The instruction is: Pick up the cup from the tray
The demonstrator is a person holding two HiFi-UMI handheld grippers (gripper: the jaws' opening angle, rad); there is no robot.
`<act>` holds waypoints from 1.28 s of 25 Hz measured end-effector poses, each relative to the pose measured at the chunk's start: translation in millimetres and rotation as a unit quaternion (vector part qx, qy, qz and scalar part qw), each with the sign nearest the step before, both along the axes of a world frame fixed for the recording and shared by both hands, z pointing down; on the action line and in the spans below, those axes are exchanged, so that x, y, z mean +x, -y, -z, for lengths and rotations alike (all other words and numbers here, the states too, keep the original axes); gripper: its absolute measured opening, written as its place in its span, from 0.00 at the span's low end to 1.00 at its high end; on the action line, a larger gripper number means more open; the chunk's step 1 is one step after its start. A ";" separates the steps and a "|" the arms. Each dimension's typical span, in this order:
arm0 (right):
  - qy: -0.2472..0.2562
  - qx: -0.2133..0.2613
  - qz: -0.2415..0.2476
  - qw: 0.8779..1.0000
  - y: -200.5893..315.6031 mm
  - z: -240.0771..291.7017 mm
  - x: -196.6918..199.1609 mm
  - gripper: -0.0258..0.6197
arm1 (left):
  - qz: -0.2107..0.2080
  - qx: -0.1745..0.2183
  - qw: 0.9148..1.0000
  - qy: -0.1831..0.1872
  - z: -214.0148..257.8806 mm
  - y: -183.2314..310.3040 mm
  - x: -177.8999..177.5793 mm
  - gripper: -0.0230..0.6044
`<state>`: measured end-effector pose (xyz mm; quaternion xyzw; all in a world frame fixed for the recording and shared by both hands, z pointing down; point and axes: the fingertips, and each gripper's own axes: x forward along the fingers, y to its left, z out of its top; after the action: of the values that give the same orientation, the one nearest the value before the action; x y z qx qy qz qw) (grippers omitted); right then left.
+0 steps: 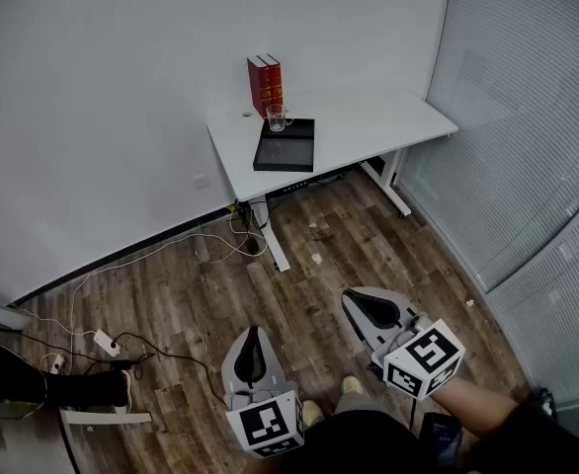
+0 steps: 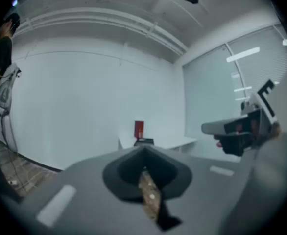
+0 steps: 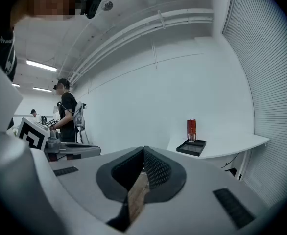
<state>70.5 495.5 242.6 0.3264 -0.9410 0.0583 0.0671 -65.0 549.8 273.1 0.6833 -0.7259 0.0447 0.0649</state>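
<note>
Cup (image 1: 278, 118): it stands upright on the tray (image 1: 288, 151), at the tray's far corner from both claws, just in front of the red books (image 1: 265, 85). The tray lies on the white table (image 1: 369, 126). All of this is well ahead of the claws, with a wide stretch of wooden floor (image 1: 201, 294) between.

The left claw (image 1: 253, 344) has its jaws together with nothing between them. In the left gripper view its tips (image 2: 144, 155) point almost straight at the books (image 2: 139, 129) and tray (image 2: 144, 141) (the cup itself is too small to pick out there). The right claw (image 1: 369, 307) is likewise closed and empty. It sits a touch further forward, but its nose is angled off toward the left claw's side. In the right gripper view the cup (image 3: 192, 137) and tray (image 3: 191, 149) therefore lie off to the right of its jaw line (image 3: 143, 151).

Neither claw looks clearly nearer, I judge. The left claw is the better aimed, while the right would have to swing outward first. Either must cross the floor and open before it can reach over the tray's near rim (the handle's direction cannot be told from here).
</note>
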 end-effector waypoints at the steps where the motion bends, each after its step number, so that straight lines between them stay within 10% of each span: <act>1: 0.001 0.002 -0.001 1.000 1.8 1.0 0.1 0.06 | 0.001 0.002 1.000 0.005 0.7 0.5 -0.4 0.04; 32: 0.009 0.015 0.015 1.000 -9.4 11.4 3.4 0.06 | -0.014 0.022 1.000 0.005 13.4 0.1 1.0 0.04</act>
<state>73.9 504.8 231.2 0.3123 -0.9473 0.0459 0.0551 -64.0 549.7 259.8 0.6943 -0.7175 0.0333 0.0457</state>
